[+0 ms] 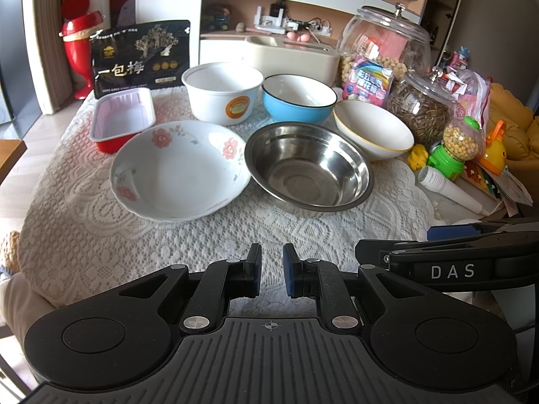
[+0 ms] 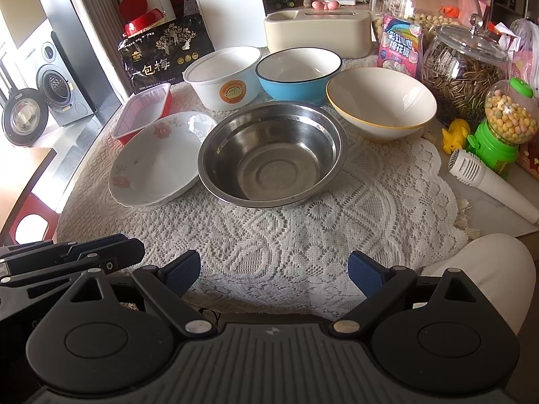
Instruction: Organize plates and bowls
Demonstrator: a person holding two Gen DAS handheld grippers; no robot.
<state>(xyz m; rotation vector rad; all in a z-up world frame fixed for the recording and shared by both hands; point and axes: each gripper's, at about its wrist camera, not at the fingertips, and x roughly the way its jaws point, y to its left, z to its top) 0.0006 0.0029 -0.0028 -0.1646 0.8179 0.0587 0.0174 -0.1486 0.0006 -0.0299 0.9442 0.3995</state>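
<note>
A white lace cloth (image 1: 303,229) covers the table and carries all the dishes. Largest of them is the floral plate (image 1: 180,168), shallow, white, scalloped at the rim with pink flowers, lying front left; its right edge touches the steel bowl (image 1: 310,165), a shiny round basin sitting empty at front centre. Behind these stands a back row: the white tub (image 1: 222,92) with an orange round label, then the blue bowl (image 1: 298,99) with a white inside and dark rim just beside it, then the cream bowl (image 1: 372,129) with a thin yellow rim, tilted toward the steel bowl. At the far left a small red tray (image 1: 123,119) with a pale lining sits just behind the floral plate. All are empty and none is stacked. Crowding the right side are two glass jars (image 1: 419,107), a pink sweet packet (image 1: 367,82), a green candy dispenser (image 1: 458,148) and a white microphone (image 2: 488,185); a black snack bag (image 1: 141,55) stands behind the tray. The left gripper (image 1: 272,271) hangs over bare cloth at the near edge, its blue pads drawn close with only a narrow slit and nothing between. The right gripper (image 2: 274,274) hangs beside it, jaws spread wide and empty.
</note>
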